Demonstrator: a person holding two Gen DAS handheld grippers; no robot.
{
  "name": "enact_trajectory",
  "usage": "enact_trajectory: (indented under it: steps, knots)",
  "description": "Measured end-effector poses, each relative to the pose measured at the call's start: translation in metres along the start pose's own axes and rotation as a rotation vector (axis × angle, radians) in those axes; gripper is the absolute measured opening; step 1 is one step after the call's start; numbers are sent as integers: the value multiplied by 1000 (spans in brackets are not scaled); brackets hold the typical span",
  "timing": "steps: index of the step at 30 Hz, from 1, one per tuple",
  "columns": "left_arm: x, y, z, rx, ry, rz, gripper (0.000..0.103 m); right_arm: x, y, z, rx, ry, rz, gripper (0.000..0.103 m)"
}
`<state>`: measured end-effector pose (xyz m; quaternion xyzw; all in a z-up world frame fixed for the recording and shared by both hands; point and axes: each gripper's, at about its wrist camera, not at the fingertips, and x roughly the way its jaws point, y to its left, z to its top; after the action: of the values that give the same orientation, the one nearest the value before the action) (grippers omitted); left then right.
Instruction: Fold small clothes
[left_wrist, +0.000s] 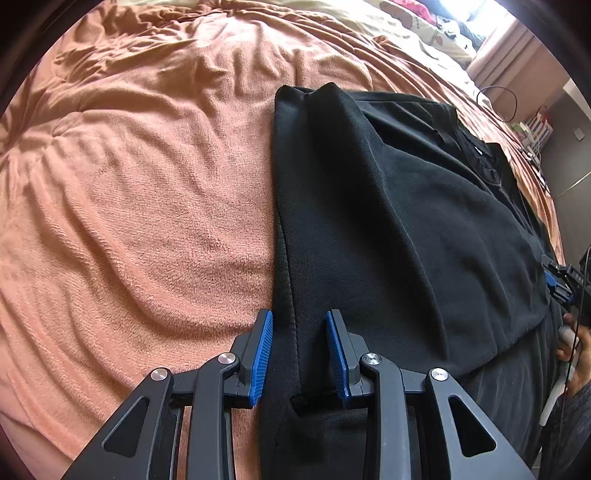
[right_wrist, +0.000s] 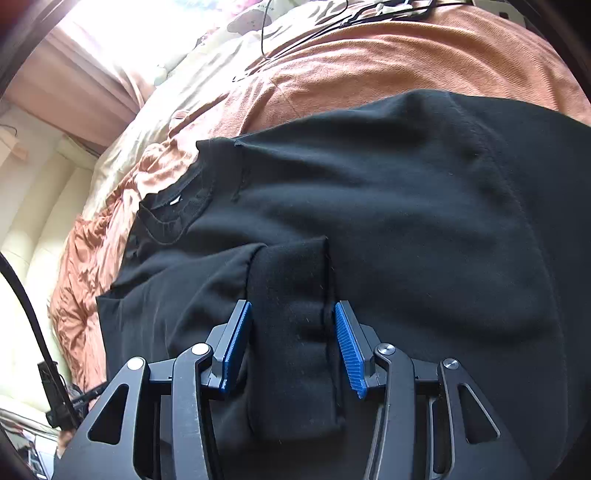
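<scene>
A big bed with a fuzzy orange blanket (left_wrist: 140, 192) fills the room, and a pale sheet (right_wrist: 177, 74) lies near the bright window. The blanket is bare and wide on one side. A black sweatshirt (left_wrist: 406, 221) lies flat on it, partly folded, one straight edge beside the bare blanket. The left gripper (left_wrist: 299, 354) is open over that edge, holding nothing. The right gripper (right_wrist: 293, 347) is open around the folded sleeve cuff (right_wrist: 291, 332), not squeezing it.
</scene>
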<state>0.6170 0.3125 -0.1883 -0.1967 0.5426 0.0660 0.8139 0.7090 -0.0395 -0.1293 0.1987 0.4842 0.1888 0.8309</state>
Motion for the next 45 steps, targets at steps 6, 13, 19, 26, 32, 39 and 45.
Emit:
enact_trajectory:
  steps: [6,13,19,26,32,39,45]
  knots:
    - [4,-3,1,43,3,15,32,-2,0,7,0,25,-82,3]
    - [0,-2,-5,34,13,9,32,-53,0,-6,-21,-69,-137,1]
    - [-1,-2,-9,50,32,19,32,-73,4,-26,-6,-82,-214,0]
    - [-1,-4,-8,79,45,27,34,-86,20,-49,-4,-102,-332,0]
    - [-3,-1,-12,76,56,17,34,-84,9,-52,46,-74,-327,0]
    - [-11,-2,-21,108,71,28,42,-82,-1,-50,57,-67,-258,2]
    - [-15,-4,-32,162,92,25,43,-108,-12,-62,67,-99,-211,59]
